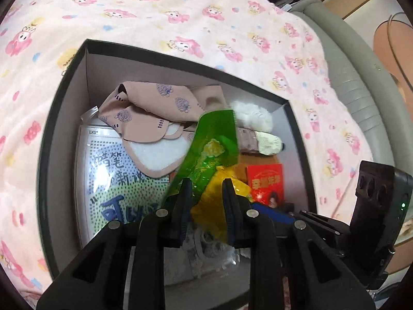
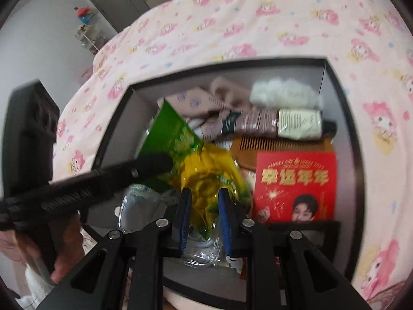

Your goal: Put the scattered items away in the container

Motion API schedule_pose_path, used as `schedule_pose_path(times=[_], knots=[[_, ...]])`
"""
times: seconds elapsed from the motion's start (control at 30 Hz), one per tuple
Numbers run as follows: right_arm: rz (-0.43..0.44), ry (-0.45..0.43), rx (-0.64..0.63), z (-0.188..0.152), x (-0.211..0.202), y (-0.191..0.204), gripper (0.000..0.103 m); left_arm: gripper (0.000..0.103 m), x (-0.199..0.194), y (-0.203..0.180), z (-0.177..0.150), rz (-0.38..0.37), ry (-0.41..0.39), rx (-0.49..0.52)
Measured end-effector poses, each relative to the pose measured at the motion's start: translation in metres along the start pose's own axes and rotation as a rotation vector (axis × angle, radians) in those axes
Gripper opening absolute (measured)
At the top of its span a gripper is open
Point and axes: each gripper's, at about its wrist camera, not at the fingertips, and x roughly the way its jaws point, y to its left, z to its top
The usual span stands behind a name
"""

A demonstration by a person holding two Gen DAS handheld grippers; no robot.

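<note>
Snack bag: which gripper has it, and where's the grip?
The snack bag hangs over the box with its yellow lower end between the fingers of both the right gripper and the left gripper; which one actually clamps it cannot be told.

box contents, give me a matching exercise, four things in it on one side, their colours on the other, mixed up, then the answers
Things:
1. snack packet
2. envelope with a face printed on it
3. comb
4. fluffy ball

Colours:
A. white
B. green and yellow
C. brown
D. red

Pairs: 1-B, 2-D, 3-C, 4-A

All four lie inside the dark-rimmed box on the pink patterned bedspread.
</note>
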Motion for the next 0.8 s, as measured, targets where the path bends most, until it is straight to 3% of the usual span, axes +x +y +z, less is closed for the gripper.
schedule_pose_path(times=[0.13, 0.23, 0.37, 0.43, 0.5, 0.57, 0.67, 0.8], knots=[[-0.043, -0.031, -0.008, 0.009, 0.007, -0.002, 0.018, 0.023, 0.002, 0.006, -0.001, 0.038, -0.013, -0.024], [-0.077, -0.052, -0.024, 0.017, 0.007, 0.001, 0.018, 0.023, -0.003, 0.014, -0.003, 0.018, -0.015, -0.044], [-0.121, -0.071, -0.057, 0.016, -0.002, 0.015, 0.018, 0.025, -0.018, 0.003, -0.007, 0.047, -0.071, 0.017], [-0.158, -0.079, -0.068, 0.014, -0.011, 0.021, 0.02, 0.032, -0.034, -0.007, -0.006, 0.055, -0.126, 0.049], [-0.188, -0.105, -0.078, 0.015, -0.025, 0.022, 0.027, 0.054, -0.049, -0.016, -0.004, 0.072, -0.192, 0.072], [-0.214, -0.153, -0.084, 0.014, -0.046, 0.028, 0.043, 0.064, -0.062, -0.028, 0.0, 0.09, -0.253, 0.089], [-0.237, -0.209, -0.081, 0.01, -0.073, 0.031, 0.054, 0.076, -0.084, -0.046, 0.002, 0.128, -0.319, 0.129], [-0.287, -0.268, -0.07, 0.009, -0.11, 0.039, 0.057, 0.091, -0.118, -0.073, -0.001, 0.19, -0.394, 0.186]])
